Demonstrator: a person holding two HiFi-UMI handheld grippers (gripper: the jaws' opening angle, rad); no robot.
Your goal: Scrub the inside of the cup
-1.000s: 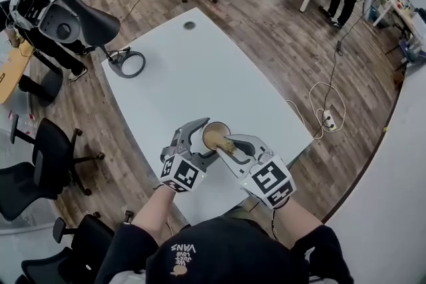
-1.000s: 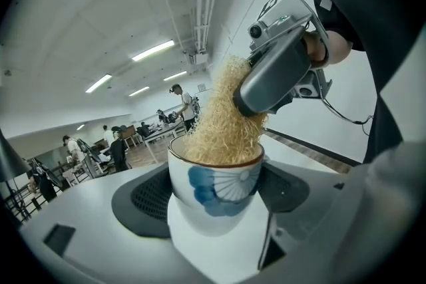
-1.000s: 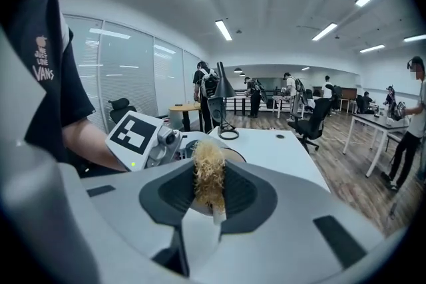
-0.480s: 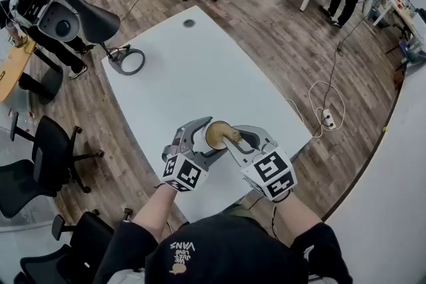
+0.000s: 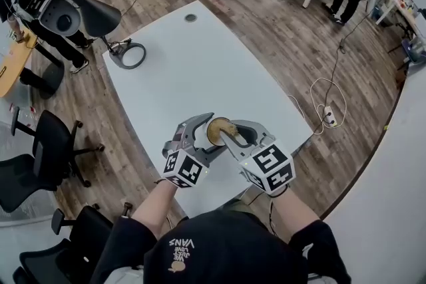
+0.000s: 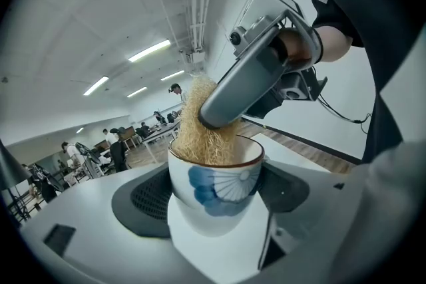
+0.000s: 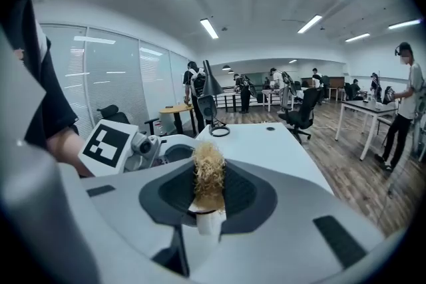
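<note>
A white cup (image 5: 214, 132) with a blue flower (image 6: 216, 184) is held upright just above the near part of the white table (image 5: 200, 70). My left gripper (image 5: 205, 136) is shut on the cup, one jaw on each side. A straw-coloured fibrous scrubber (image 6: 205, 130) sticks down into the cup and fills much of its mouth. My right gripper (image 5: 238, 135) is shut on the scrubber (image 7: 208, 176) and reaches in from the right, above the rim. The scrubber hides the cup's inside bottom.
A black desk lamp (image 5: 86, 13) with a ring base (image 5: 130, 54) stands at the table's far left corner, and a cable grommet (image 5: 191, 18) sits at the far end. Black office chairs (image 5: 40, 156) stand left. A power strip (image 5: 326, 118) lies on the floor right. People stand far back.
Both grippers and the cup have drifted slightly away from me. The scrubber stays in the cup, shifted a little within the mouth.
</note>
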